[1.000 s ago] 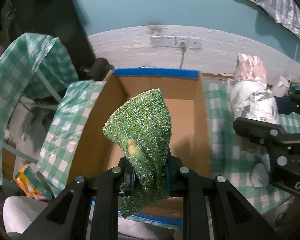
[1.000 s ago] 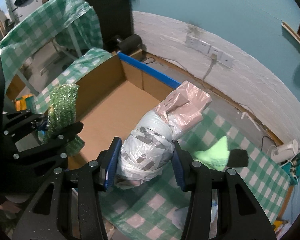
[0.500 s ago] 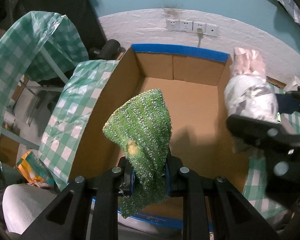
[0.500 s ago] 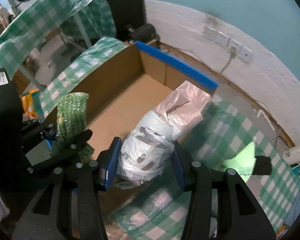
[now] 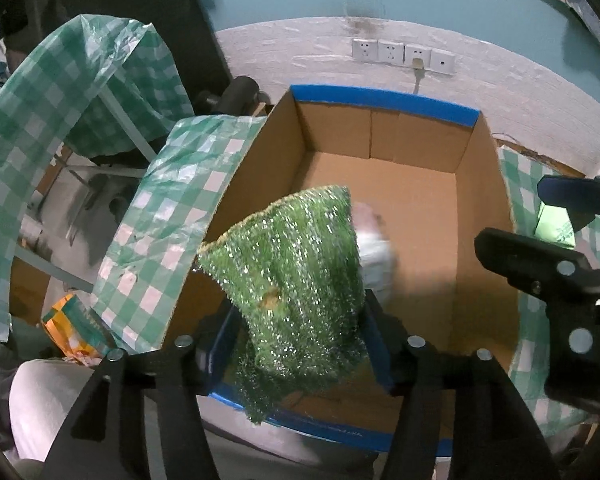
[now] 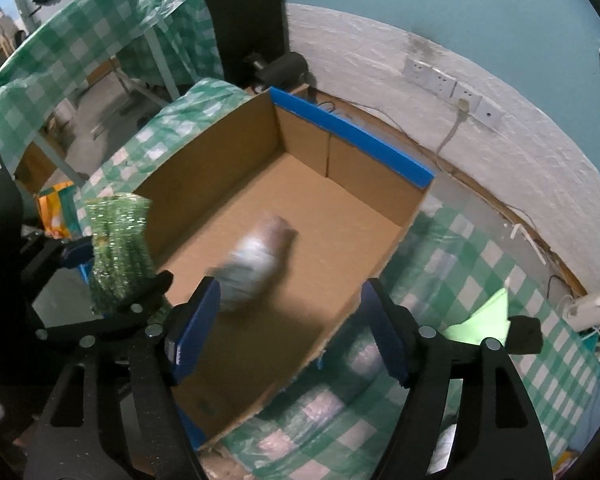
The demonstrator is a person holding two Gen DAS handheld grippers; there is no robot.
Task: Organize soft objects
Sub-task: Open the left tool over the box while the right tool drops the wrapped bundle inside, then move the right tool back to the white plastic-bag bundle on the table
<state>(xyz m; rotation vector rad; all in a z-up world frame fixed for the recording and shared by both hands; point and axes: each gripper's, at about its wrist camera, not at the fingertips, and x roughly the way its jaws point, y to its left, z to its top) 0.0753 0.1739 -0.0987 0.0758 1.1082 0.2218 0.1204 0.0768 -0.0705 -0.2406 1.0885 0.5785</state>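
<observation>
My left gripper (image 5: 300,332) is shut on a green glittery scrubbing cloth (image 5: 296,276), held over the near edge of an open cardboard box (image 5: 420,208) with blue-taped rims. The cloth also shows at the left of the right wrist view (image 6: 118,252). My right gripper (image 6: 288,328) is open and empty above the box (image 6: 260,152). A white and pink plastic-bag bundle (image 6: 256,260) is blurred in mid-fall inside the box, below the right gripper. In the left wrist view the bundle (image 5: 374,256) is partly hidden behind the cloth.
The box stands on a table with a green checked cover (image 6: 460,264). A light green cloth (image 6: 480,320) lies on the table to the right. Wall sockets (image 5: 400,54) are behind the box. An orange packet (image 5: 72,332) lies low at the left.
My right gripper has opened and let go of the bag bundle, which is dropping into the box. Both grippers have moved further over the box. The left still holds the green cloth.
</observation>
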